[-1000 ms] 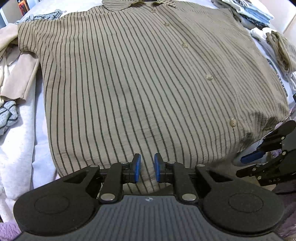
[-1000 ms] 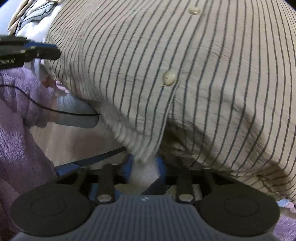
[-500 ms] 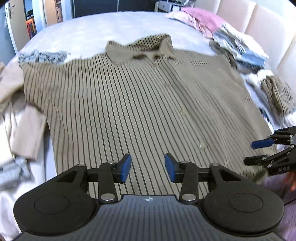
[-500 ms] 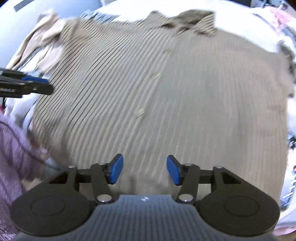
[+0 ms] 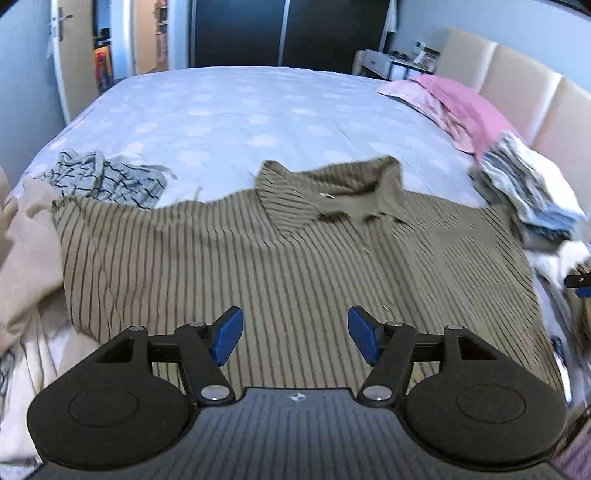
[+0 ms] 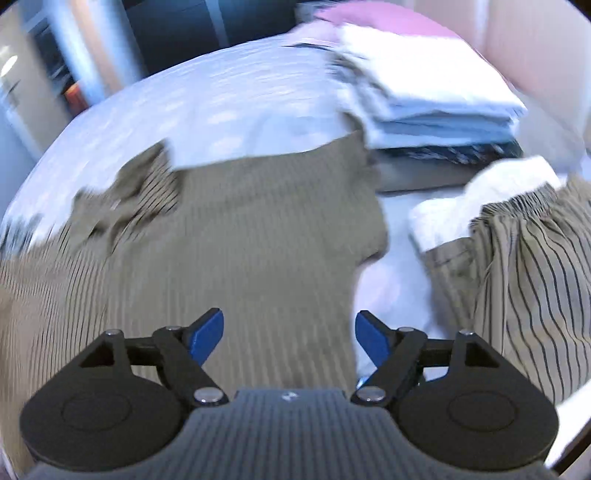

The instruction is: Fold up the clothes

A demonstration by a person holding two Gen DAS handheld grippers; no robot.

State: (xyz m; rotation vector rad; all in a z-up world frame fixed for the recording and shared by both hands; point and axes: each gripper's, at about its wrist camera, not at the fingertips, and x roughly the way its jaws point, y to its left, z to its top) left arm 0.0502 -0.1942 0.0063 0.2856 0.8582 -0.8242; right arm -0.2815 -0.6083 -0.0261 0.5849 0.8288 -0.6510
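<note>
Both our grippers, left (image 5: 294, 334) and right (image 6: 289, 335), hover with jaws released above the striped shirt (image 5: 258, 266) spread mid-frame on the bed (image 5: 229, 107), folded stacks (image 6: 424, 92) crowding upper right.

A pale blue bed (image 5: 236, 107) carries a spread striped shirt (image 5: 258, 266), a folded stack (image 5: 524, 184) and loose clothes (image 5: 107, 177).

Bed (image 5: 229, 110) with pale blue patterned sheet fills room. Padded beige headboard (image 5: 517, 85) at right. Dark wardrobe doors (image 5: 280, 33) behind. Open doorway (image 5: 110, 48) left, possibly shelves beyond. Small side table (image 5: 388, 62) far right corner.
</note>
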